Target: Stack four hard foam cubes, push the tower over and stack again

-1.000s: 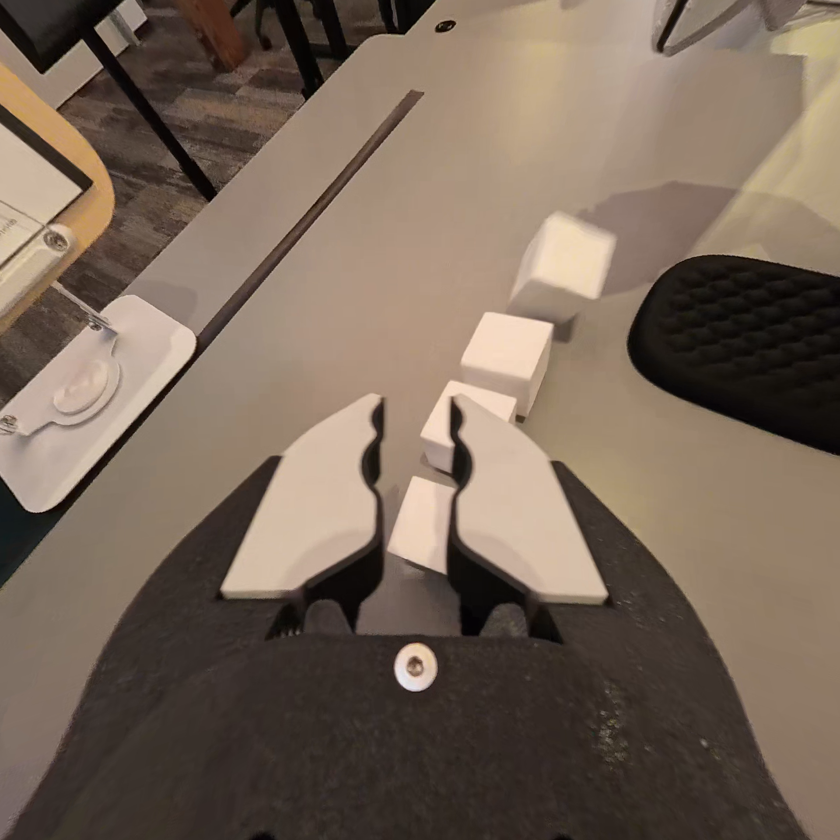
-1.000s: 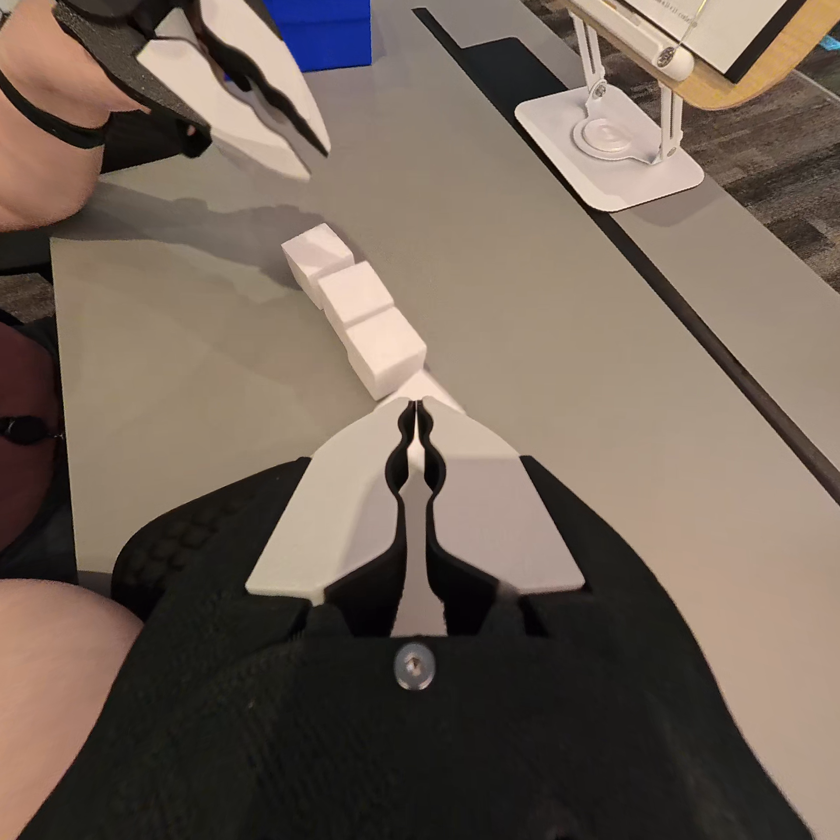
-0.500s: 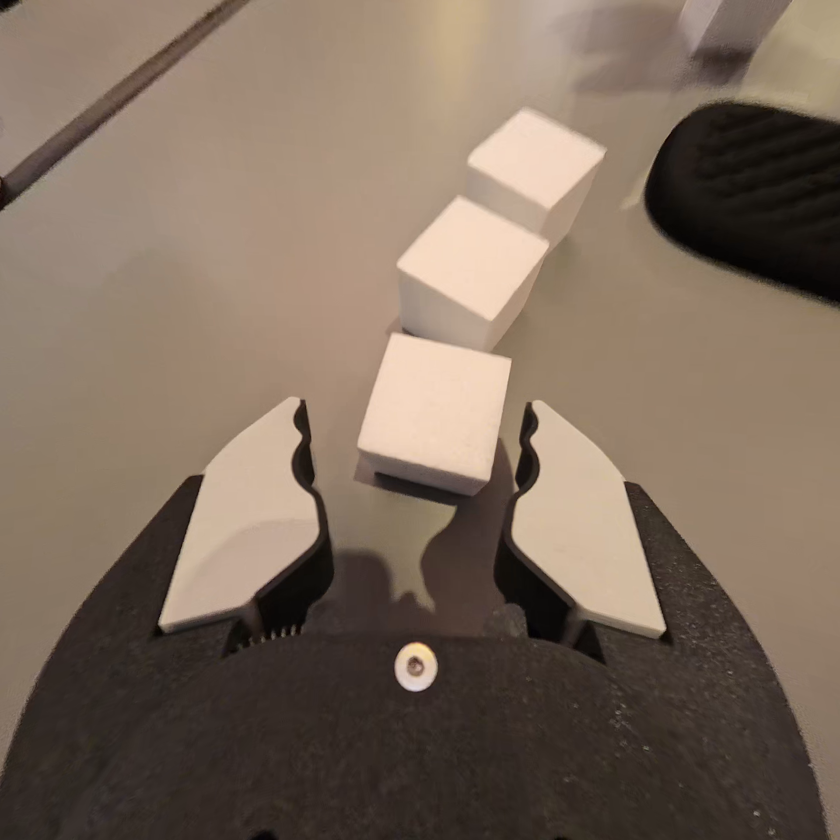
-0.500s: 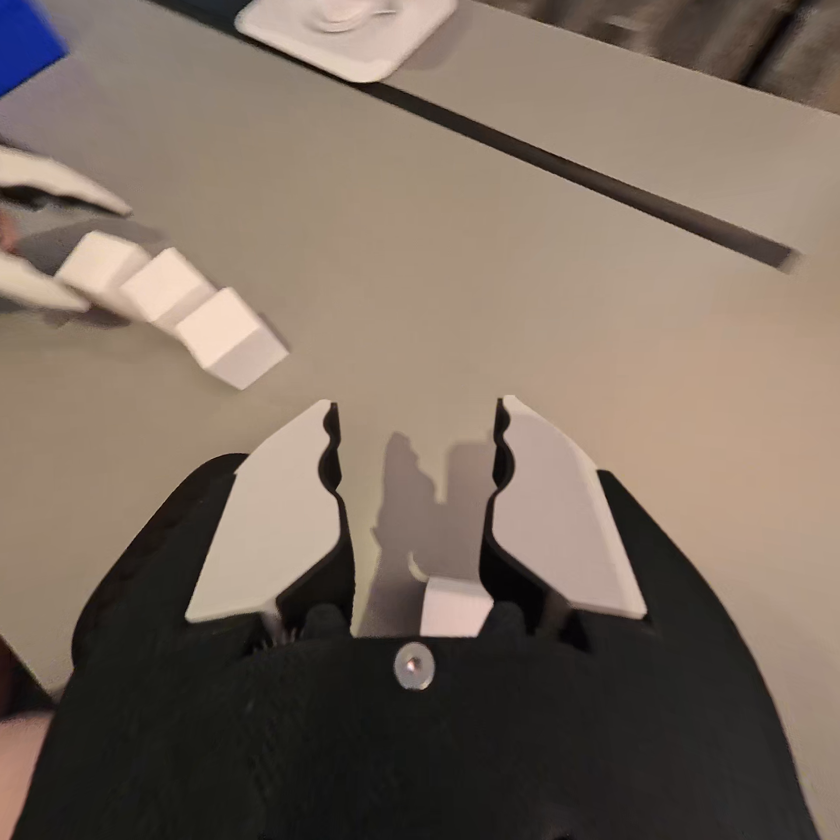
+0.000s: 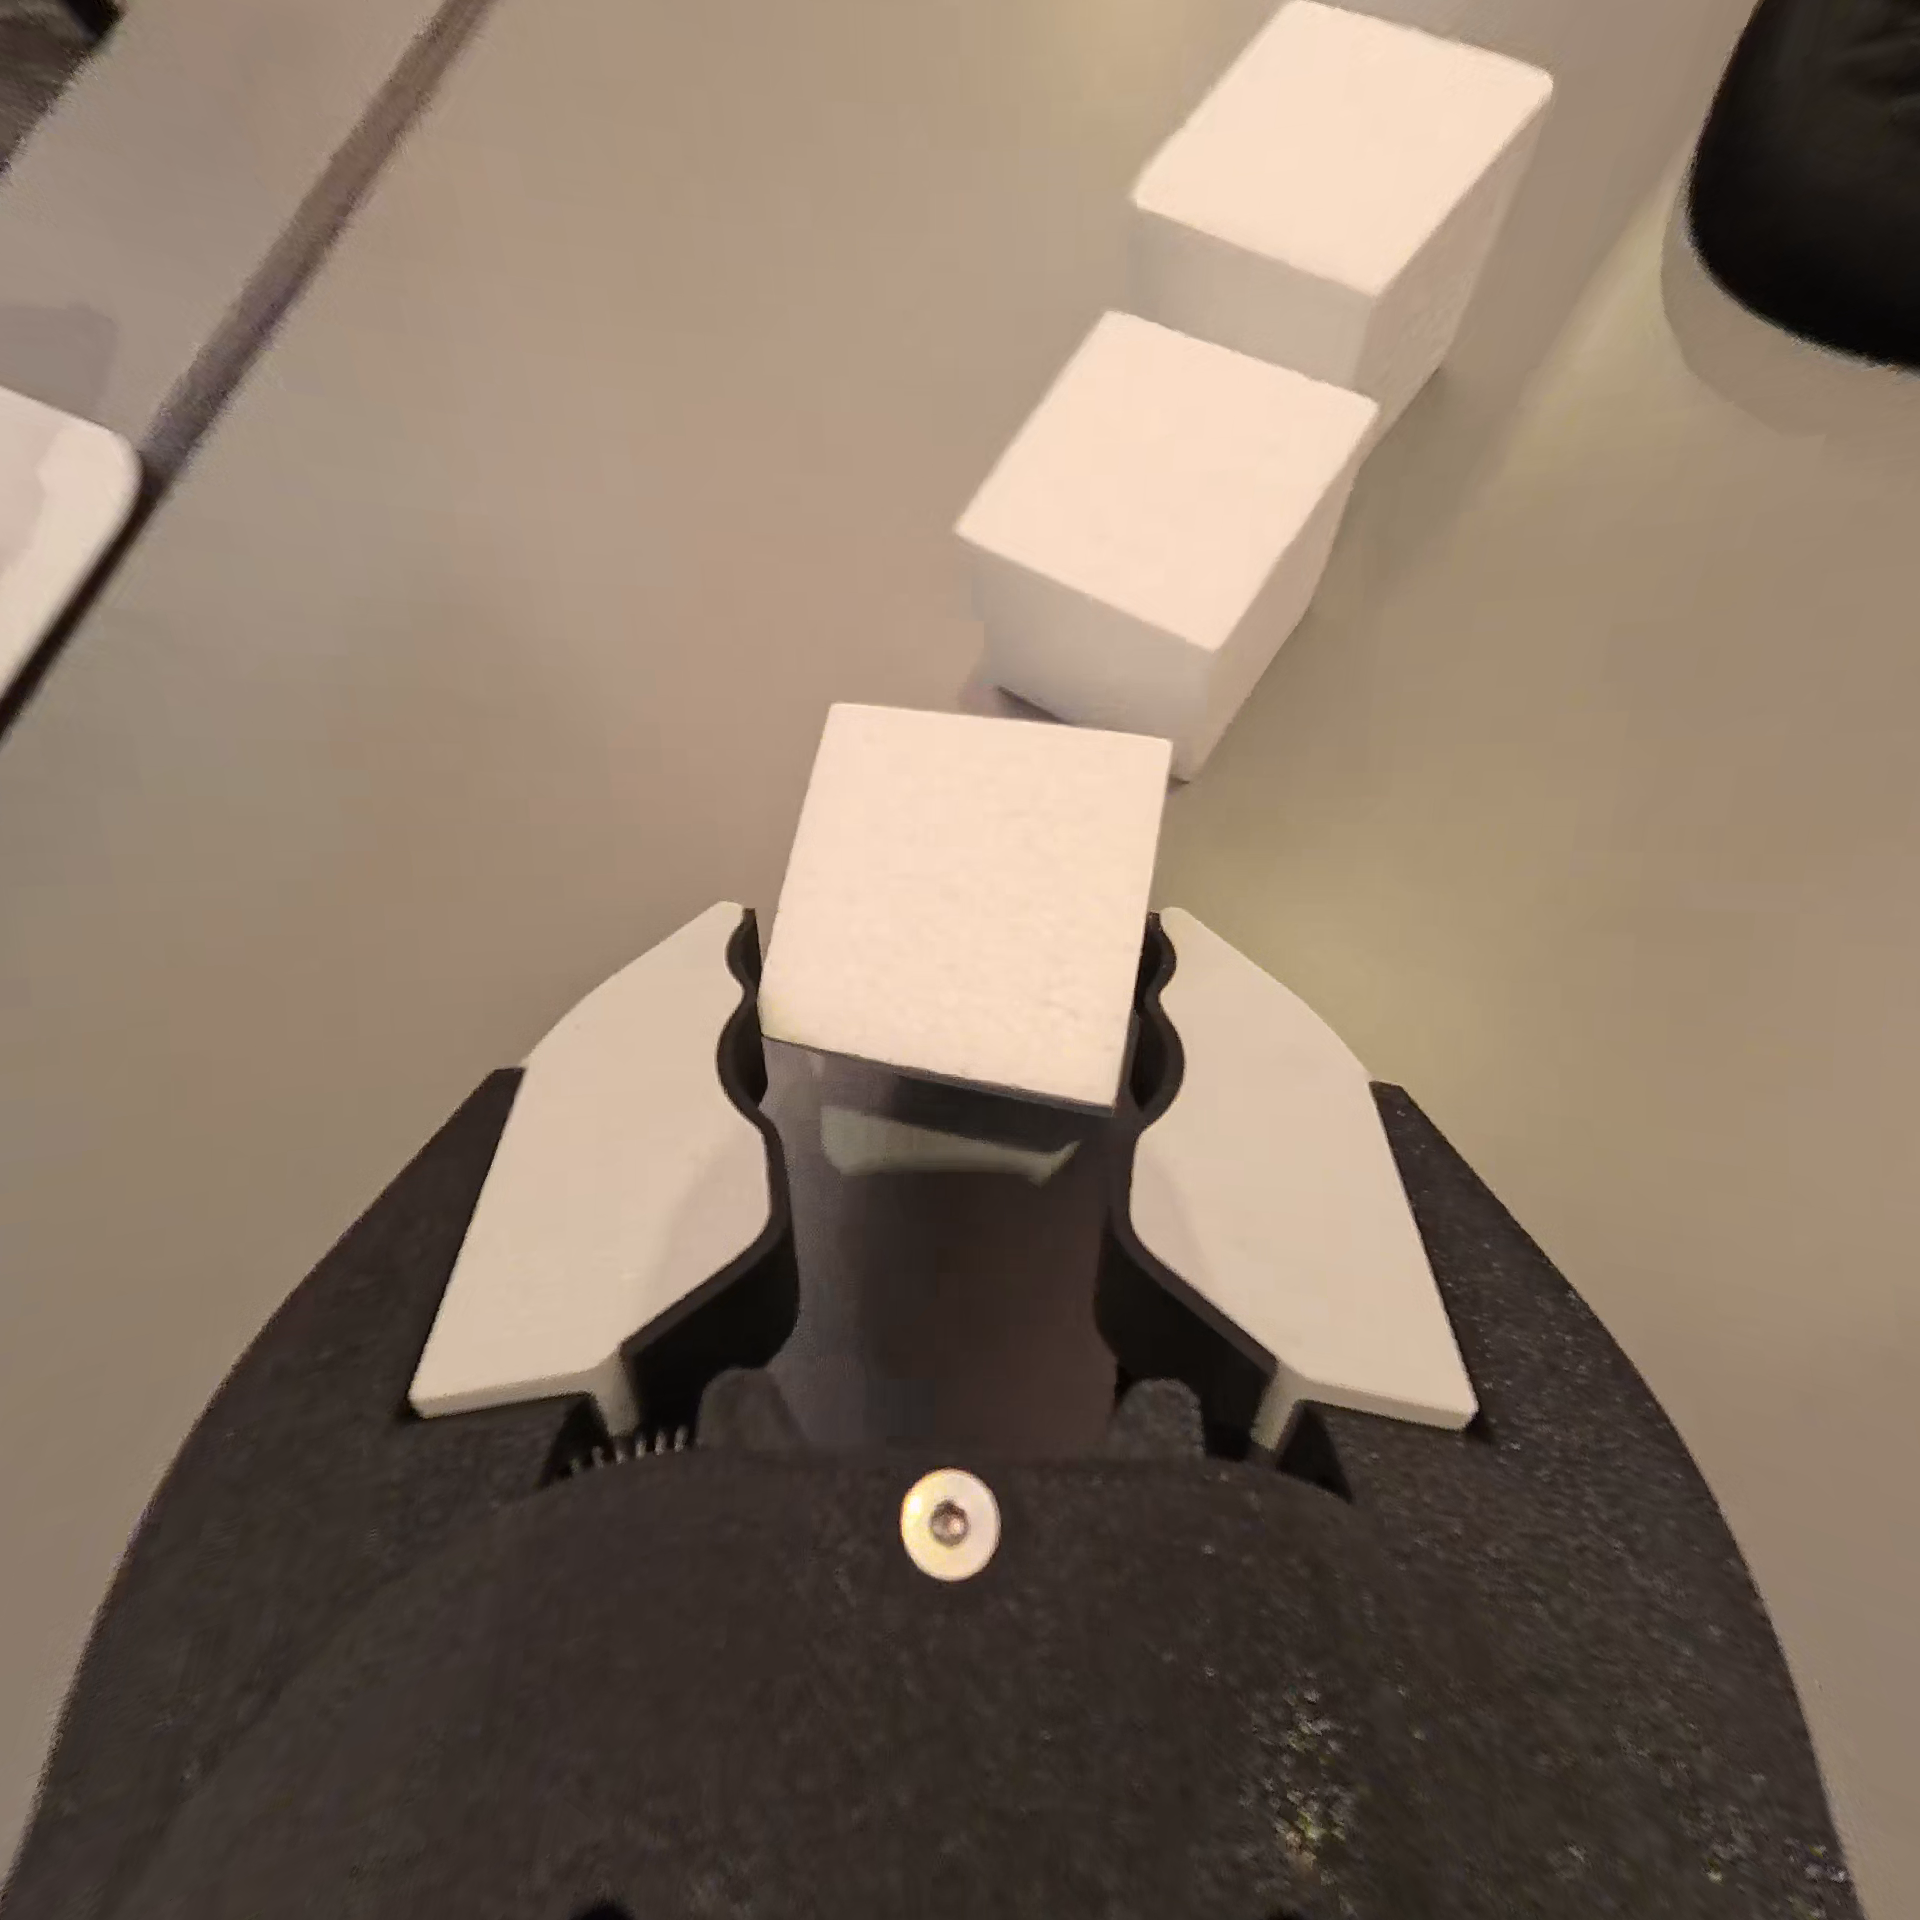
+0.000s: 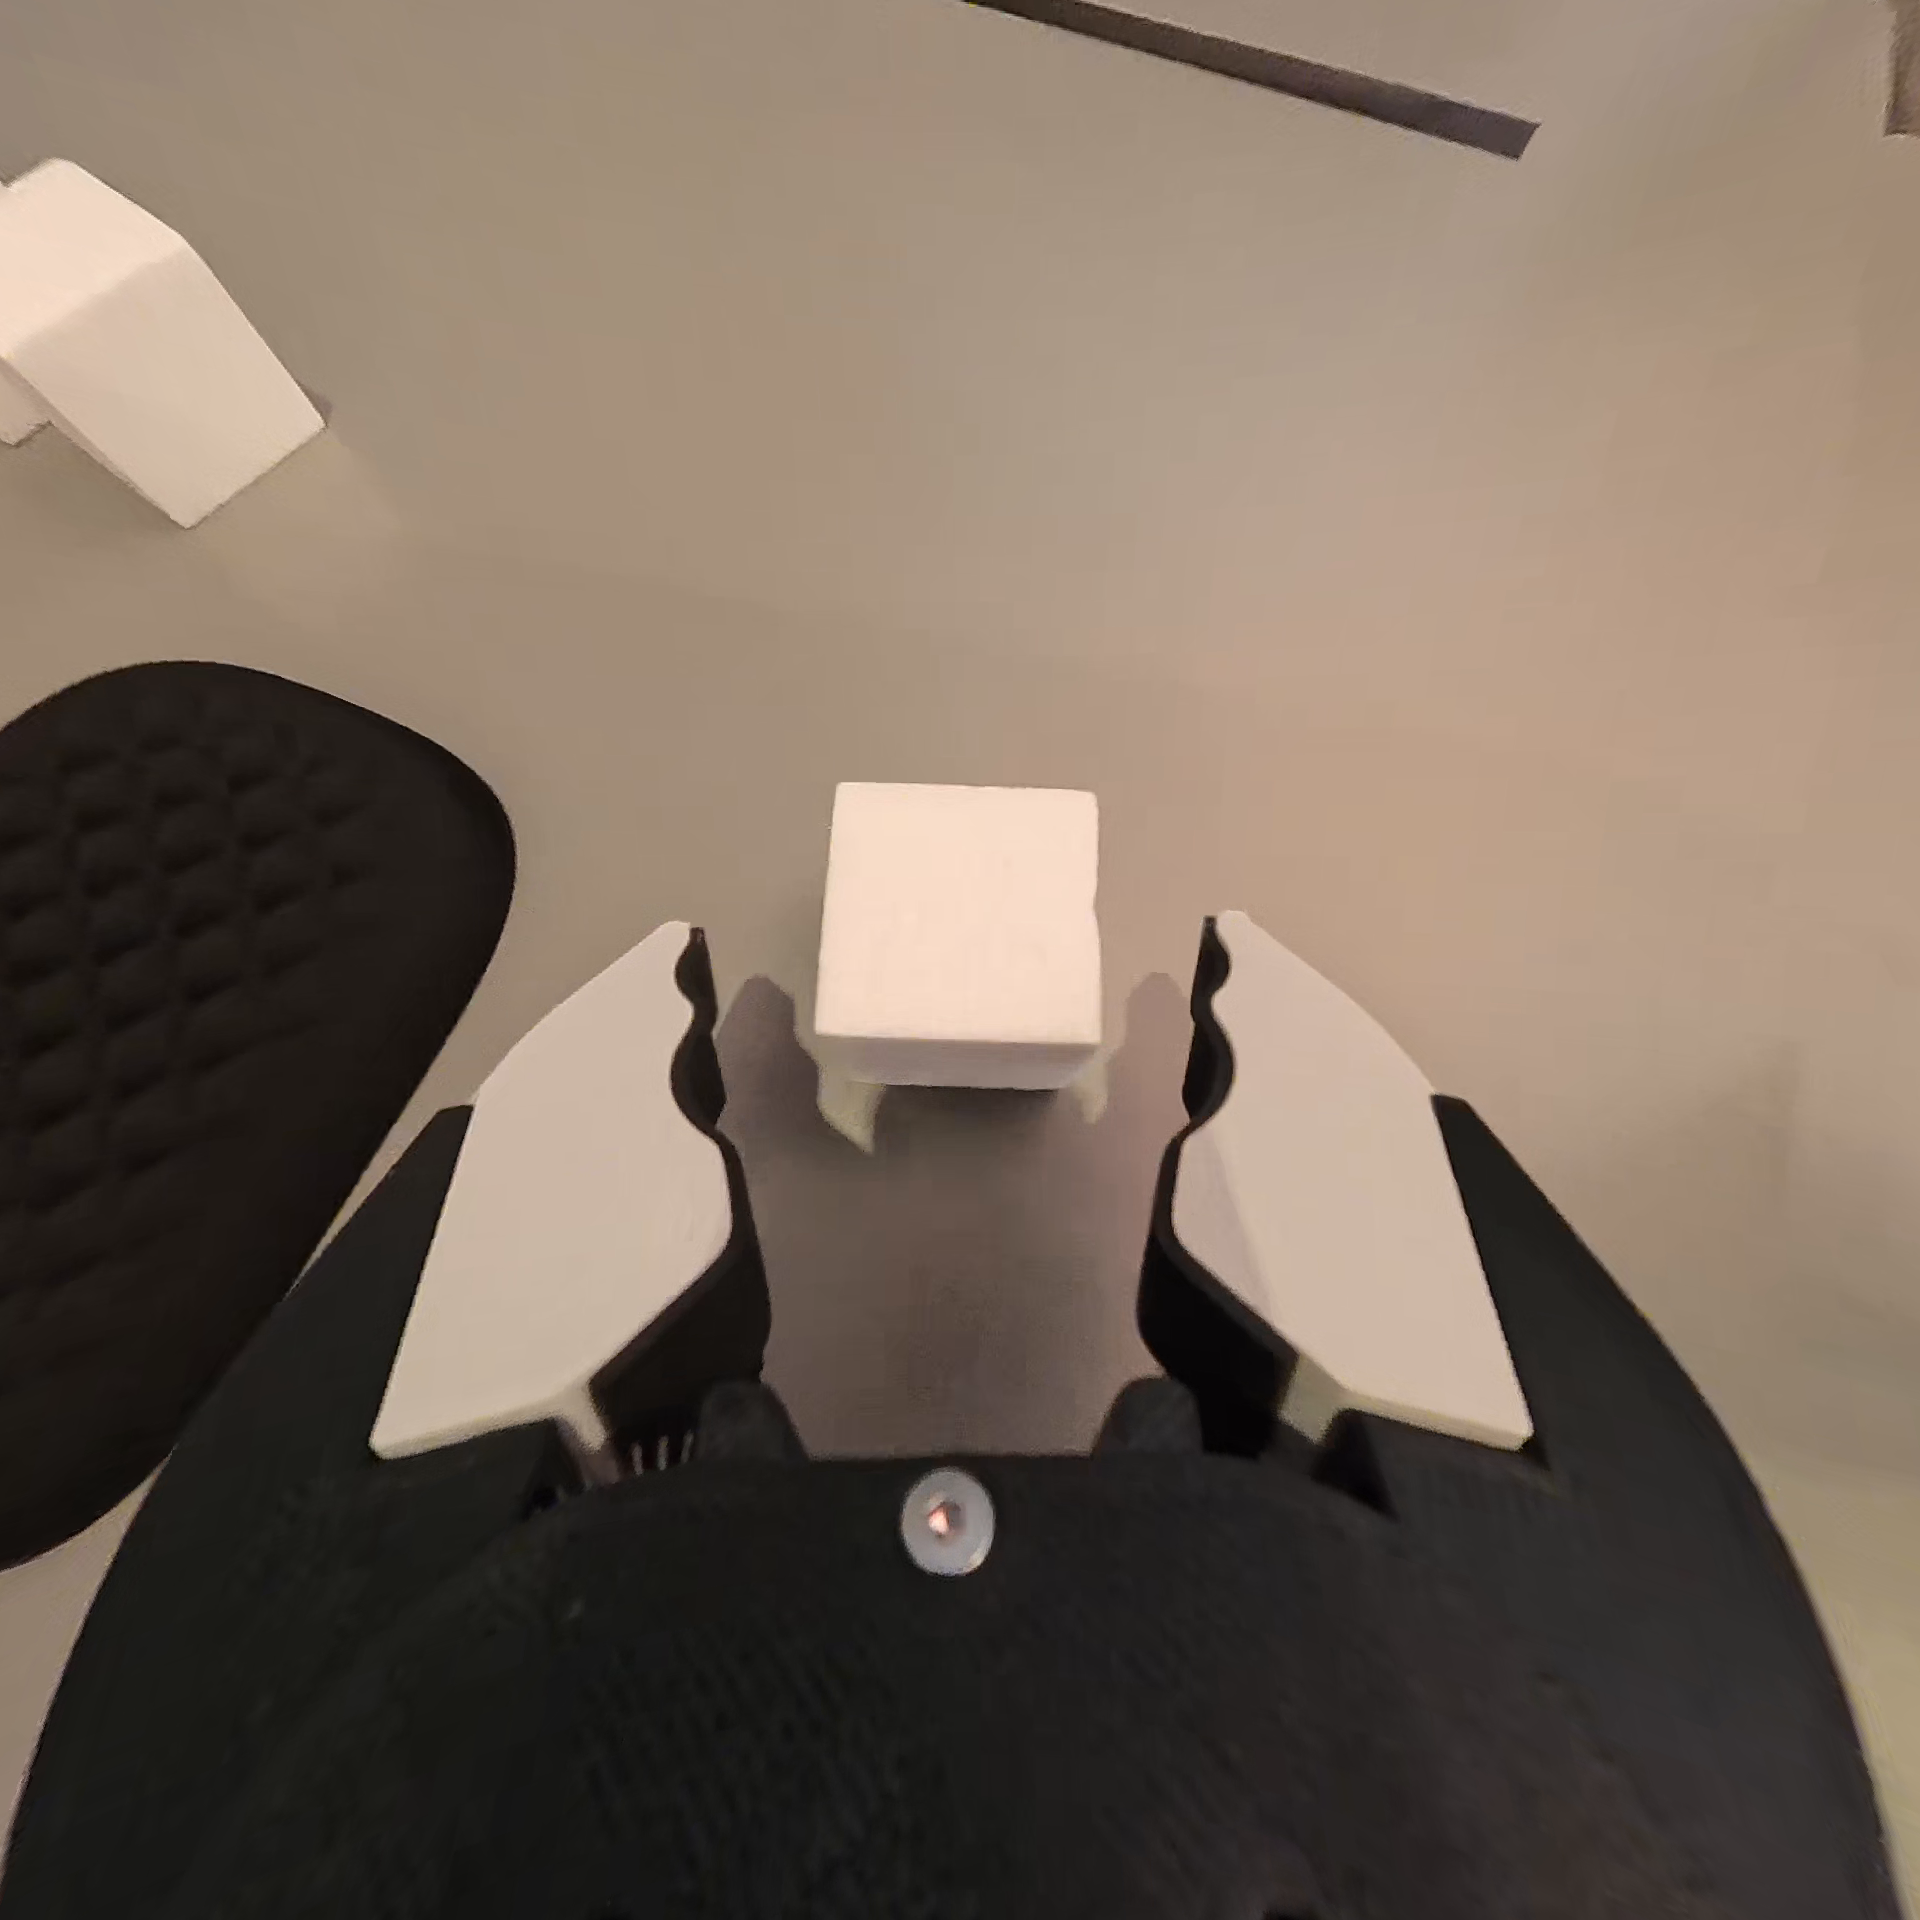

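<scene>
In the left wrist view my left gripper (image 5: pixel 951 925) is shut on a white foam cube (image 5: pixel 966 894), its fingers pressed against the cube's two sides. Two more white cubes (image 5: pixel 1164 520) (image 5: pixel 1340 156) lie in a row just beyond it, touching each other. In the right wrist view my right gripper (image 6: pixel 951 930) is open, with a fourth white cube (image 6: pixel 956 925) resting on the grey table (image 6: pixel 1351 520) between its fingertips, a gap on each side. One cube of the row (image 6: pixel 135 343) shows at the upper left of that view.
A black padded armrest (image 6: pixel 208 1039) lies left of the right gripper and also shows at the top right of the left wrist view (image 5: pixel 1818 156). A dark slot (image 6: pixel 1299 83) crosses the table farther off. A white stand base (image 5: pixel 52 520) sits past the slot. The gap from one gripper's tips to the other's is roughly 40 cm. To the dark slot (image 6: pixel 1299 83): right tips about 35 cm, left tips about 50 cm.
My left gripper moved forward and closed on the nearest cube of the row. My right gripper, opened half a second ago, shifted so its cube lies between the open fingertips.
</scene>
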`<action>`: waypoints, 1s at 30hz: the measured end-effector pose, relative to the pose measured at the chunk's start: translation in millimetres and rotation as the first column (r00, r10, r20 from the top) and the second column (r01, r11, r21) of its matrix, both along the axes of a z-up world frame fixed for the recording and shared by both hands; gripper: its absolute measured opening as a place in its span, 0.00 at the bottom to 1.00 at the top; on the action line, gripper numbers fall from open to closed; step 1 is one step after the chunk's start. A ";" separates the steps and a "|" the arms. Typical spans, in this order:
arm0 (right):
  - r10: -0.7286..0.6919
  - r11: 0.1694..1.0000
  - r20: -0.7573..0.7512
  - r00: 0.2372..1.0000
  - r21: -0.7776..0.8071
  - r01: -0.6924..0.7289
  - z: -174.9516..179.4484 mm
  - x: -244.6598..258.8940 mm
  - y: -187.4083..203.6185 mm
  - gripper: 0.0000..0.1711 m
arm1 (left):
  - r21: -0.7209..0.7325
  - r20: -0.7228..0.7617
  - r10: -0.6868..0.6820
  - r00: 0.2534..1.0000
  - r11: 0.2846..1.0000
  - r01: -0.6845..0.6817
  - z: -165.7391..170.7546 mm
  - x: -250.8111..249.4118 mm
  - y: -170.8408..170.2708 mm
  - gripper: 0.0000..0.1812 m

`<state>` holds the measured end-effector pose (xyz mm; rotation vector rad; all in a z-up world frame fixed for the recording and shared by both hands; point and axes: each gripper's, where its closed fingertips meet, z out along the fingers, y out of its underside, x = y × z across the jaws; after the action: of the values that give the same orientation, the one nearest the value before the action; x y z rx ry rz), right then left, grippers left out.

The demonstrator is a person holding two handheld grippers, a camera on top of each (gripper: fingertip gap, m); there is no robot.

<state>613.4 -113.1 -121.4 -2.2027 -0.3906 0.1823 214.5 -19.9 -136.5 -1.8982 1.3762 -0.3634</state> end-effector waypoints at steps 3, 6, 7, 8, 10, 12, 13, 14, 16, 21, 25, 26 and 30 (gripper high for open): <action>-0.014 0.999 -0.007 1.000 -0.035 0.014 -13.1 -0.6 7.0 0.37 | 0.016 0.113 0.018 0.993 1.000 -0.020 32.5 -10.0 4.9 0.38; 0.016 0.999 -0.050 0.999 -0.041 -0.019 -6.2 -15.3 14.9 0.34 | 0.042 0.209 0.014 0.978 0.999 -0.023 65.6 -16.6 8.0 0.38; 0.017 1.000 -0.045 0.999 -0.019 -0.018 3.5 -19.4 19.9 0.34 | 0.050 0.224 0.018 0.975 0.998 -0.030 74.5 -18.9 9.3 0.38; 0.039 0.999 -0.056 0.998 0.019 -0.038 18.3 -29.0 26.5 0.34 | 0.064 0.239 0.020 0.971 0.997 -0.036 83.1 -20.5 10.6 0.38; 0.173 0.980 -0.102 0.980 0.116 -0.161 58.0 -68.9 40.3 0.34 | 0.085 0.284 0.020 0.959 0.995 -0.046 97.3 -20.2 11.8 0.38; 0.374 0.910 -0.096 0.923 0.232 -0.344 100.1 -124.6 51.5 0.34 | 0.078 0.313 0.009 0.950 0.996 -0.035 101.6 -17.1 8.7 0.38; 0.473 0.858 -0.084 0.877 0.271 -0.437 116.5 -154.5 55.4 0.34 | 0.079 0.313 0.007 0.950 0.996 -0.033 100.2 -16.7 7.7 0.38; 0.564 0.802 -0.079 0.822 0.290 -0.522 127.9 -184.6 58.7 0.34 | 0.083 0.306 0.014 0.952 0.996 -0.041 97.4 -17.9 8.3 0.38; 0.700 0.704 -0.101 0.707 0.262 -0.660 133.1 -239.7 65.0 0.34 | 0.082 0.281 0.029 0.959 0.995 -0.054 88.1 -22.7 9.4 0.38; 0.812 0.580 -0.121 0.571 0.050 -0.813 80.8 -318.8 78.8 0.34 | 0.059 0.252 0.081 0.964 0.993 -0.099 73.3 -41.5 16.8 0.38; 0.826 0.559 -0.078 0.559 -0.019 -0.829 54.4 -332.5 81.5 0.34 | 0.036 0.266 0.095 0.959 0.994 -0.108 75.3 -47.7 19.1 0.38; 0.824 0.561 -0.072 0.562 -0.037 -0.827 51.0 -333.1 82.4 0.34 | 0.037 0.265 0.092 0.960 0.994 -0.106 75.7 -47.9 18.8 0.38; 0.833 0.549 -0.062 0.550 -0.024 -0.835 50.4 -336.9 83.2 0.34 | 0.044 0.254 0.077 0.964 0.995 -0.091 75.7 -46.2 16.3 0.38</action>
<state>276.4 -29.9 -71.0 -1.8668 -1.4291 0.7675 168.3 -3.6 -60.8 -1.7898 1.1229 -0.5008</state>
